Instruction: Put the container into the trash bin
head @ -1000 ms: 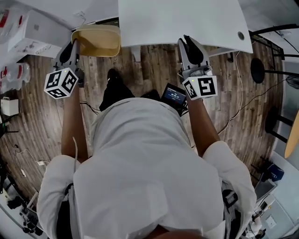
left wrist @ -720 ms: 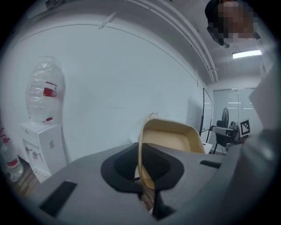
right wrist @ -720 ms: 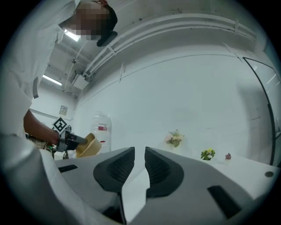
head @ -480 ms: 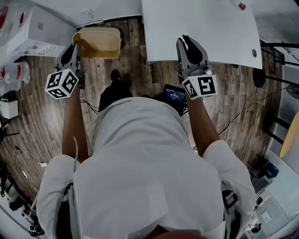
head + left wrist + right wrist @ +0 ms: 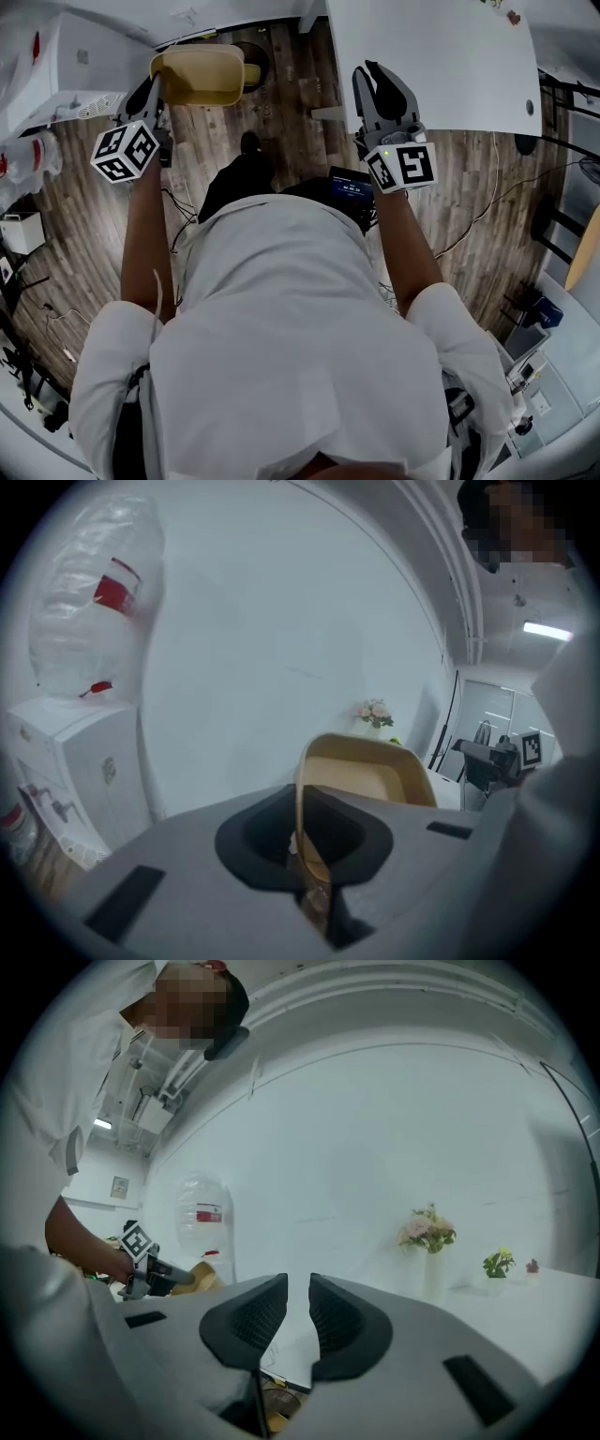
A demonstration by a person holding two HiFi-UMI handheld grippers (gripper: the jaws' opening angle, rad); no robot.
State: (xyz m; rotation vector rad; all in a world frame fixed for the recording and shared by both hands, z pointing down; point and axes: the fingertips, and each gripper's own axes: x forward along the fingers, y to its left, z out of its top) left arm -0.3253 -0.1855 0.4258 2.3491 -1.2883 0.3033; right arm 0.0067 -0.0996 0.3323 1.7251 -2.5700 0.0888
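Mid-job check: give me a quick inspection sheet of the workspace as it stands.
Surface: wooden floor; white table at upper right.
Job's things: tan container in the air over the floor; dark round bin beyond it, partly hidden.
Clutter: white box by the left edge.
Grippers: left claw shut on the container's rim; right claw open, empty.
Cables: loose leads across the floor.
Surroundings: water dispenser, flower vase.

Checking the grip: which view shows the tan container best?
Head view: the whole container shows, rim pinched by the left gripper. Left gripper view shows it close, partly behind the jaws; right gripper view, a distant sliver.
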